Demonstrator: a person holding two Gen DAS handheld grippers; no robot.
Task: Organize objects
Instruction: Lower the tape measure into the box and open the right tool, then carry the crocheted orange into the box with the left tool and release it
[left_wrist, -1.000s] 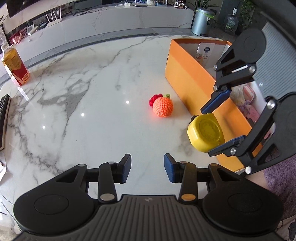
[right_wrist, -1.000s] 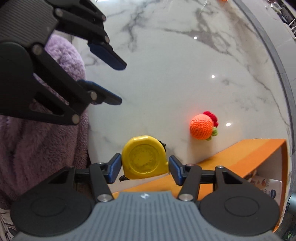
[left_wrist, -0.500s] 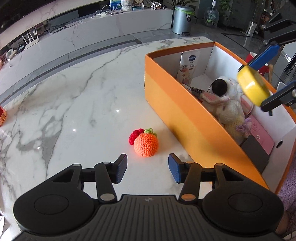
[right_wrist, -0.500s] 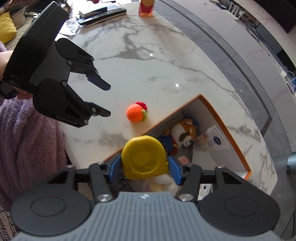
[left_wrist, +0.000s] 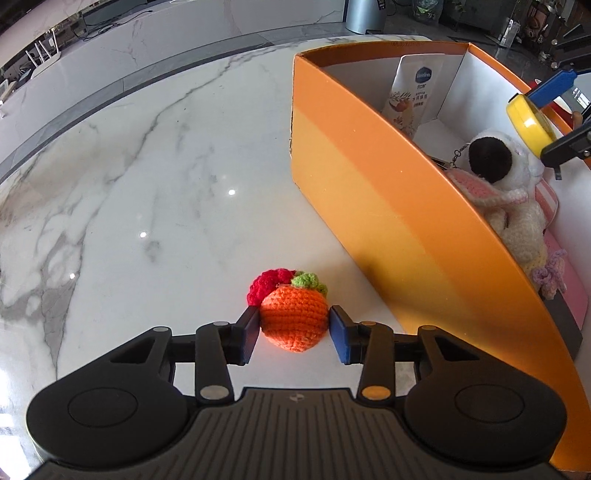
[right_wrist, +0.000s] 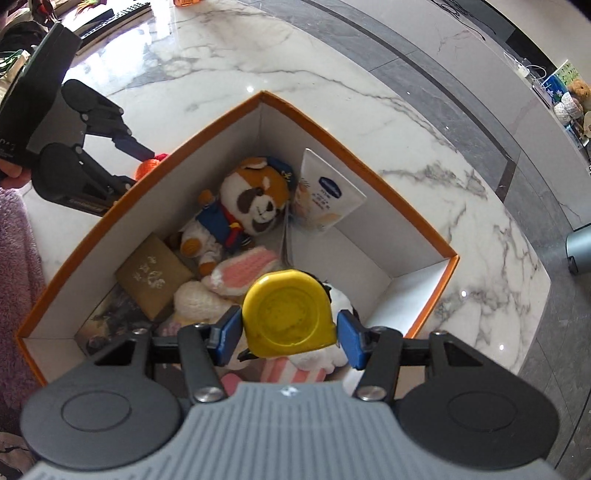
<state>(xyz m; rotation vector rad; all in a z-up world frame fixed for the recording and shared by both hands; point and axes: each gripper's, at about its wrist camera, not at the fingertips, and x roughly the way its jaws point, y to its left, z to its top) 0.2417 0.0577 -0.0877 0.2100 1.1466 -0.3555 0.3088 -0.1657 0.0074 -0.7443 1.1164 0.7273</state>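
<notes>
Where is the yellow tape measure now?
The yellow tape measure is held in the right gripper, above the open orange box, over the soft toys.

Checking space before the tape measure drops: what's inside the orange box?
Inside the orange box: a red panda plush, a cream tube, a crocheted bunny and a tan card. The yellow tape measure covers what lies beneath it.

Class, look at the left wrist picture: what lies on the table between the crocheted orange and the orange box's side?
Nothing: between the crocheted orange and the orange box lies only bare marble table, seen in the left wrist view.
</notes>
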